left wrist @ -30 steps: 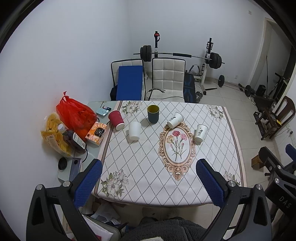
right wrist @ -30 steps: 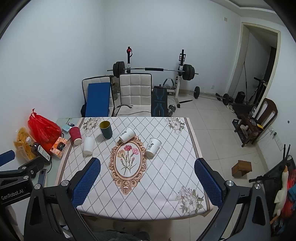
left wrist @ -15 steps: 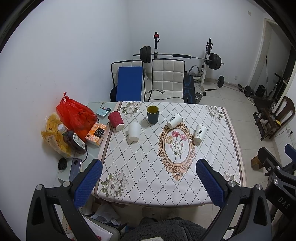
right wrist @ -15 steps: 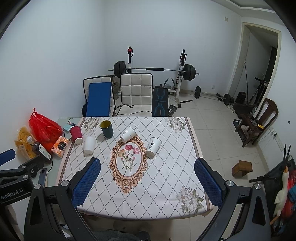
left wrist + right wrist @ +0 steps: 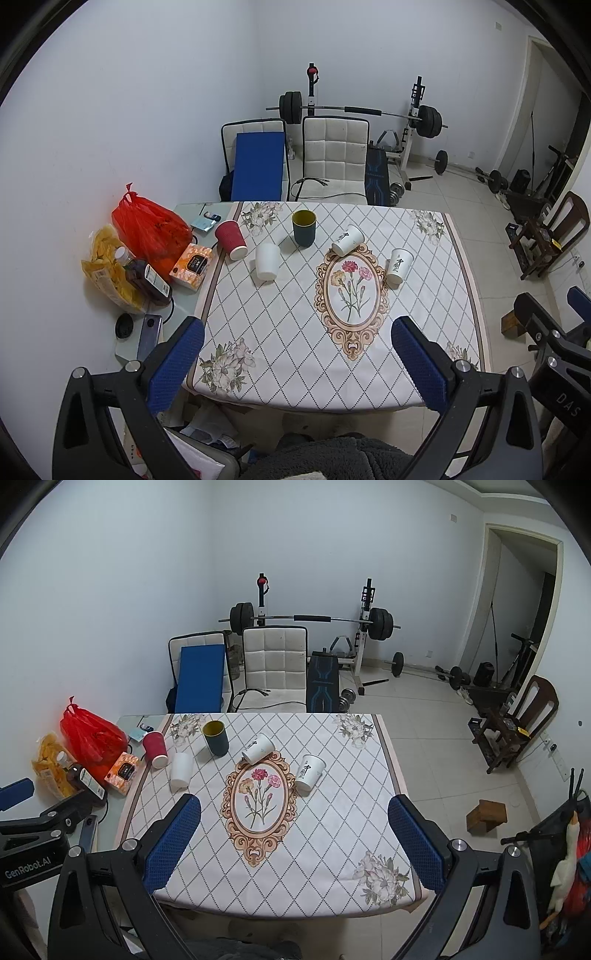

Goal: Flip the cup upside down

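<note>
Several cups stand on the patterned tablecloth (image 5: 280,332). A dark green cup (image 5: 303,228) stands upright with its mouth up. A red ribbed cup (image 5: 231,239) and a plain white cup (image 5: 267,261) stand upside down at the left. A white printed cup (image 5: 347,240) lies on its side; another white printed cup (image 5: 399,266) stands mouth up at the right. The same cups show in the right wrist view: green (image 5: 216,737), red (image 5: 155,749), plain white (image 5: 181,770), lying (image 5: 258,748), right (image 5: 310,772). My left gripper (image 5: 295,363) and right gripper (image 5: 293,840) are open and empty, high above the near table edge.
A red plastic bag (image 5: 149,229), snack bag (image 5: 107,266), bottle (image 5: 147,282), tissue box (image 5: 192,264) and phone (image 5: 149,332) crowd the glass side table at the left. Two chairs (image 5: 332,158) and a barbell rack (image 5: 354,110) stand behind the table. A wooden block (image 5: 485,816) lies on the floor.
Both views have shifted slightly; the table sits a little lower in the right wrist view. No cup has moved and both grippers stay open.
</note>
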Motion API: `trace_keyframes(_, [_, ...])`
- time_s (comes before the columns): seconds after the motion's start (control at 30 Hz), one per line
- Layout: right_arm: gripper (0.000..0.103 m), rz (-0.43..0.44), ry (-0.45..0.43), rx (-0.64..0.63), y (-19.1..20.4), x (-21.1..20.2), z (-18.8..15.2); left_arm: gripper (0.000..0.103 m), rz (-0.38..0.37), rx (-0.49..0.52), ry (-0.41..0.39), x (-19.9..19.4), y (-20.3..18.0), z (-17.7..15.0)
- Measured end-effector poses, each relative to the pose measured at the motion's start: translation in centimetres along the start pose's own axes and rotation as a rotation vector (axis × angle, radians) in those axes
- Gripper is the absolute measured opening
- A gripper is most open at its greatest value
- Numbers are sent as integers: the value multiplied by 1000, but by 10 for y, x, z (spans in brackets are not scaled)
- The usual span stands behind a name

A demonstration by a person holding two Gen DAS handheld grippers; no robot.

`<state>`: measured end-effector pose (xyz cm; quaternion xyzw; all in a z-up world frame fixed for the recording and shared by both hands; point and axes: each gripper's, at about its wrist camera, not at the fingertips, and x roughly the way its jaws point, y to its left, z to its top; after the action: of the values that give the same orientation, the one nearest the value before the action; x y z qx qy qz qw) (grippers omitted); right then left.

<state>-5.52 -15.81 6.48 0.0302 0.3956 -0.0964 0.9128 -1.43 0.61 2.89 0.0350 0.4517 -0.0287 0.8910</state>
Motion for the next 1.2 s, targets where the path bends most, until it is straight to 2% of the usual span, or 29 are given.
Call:
trace_keyframes(0.2, [103,14,13,17,-9,8,0,103,14,-13,14,4,-1,4])
trace_keyframes(0.43, [103,2,90,34,-31,48,-13,103,41,-19,101,62,-27,-5])
trace_keyframes(0.7, [103,-44,277,23,-69,135,-52,103,58,1,205,129,-60,-22])
trace_keyframes(0.93, [103,-94,427,11,-95,207,-96,103,28,24,308,191,-82,-25])
trace_keyframes(1.2, [103,-132,570,63,-111,286,-133,103,-2,98,394,269,-105,-10])
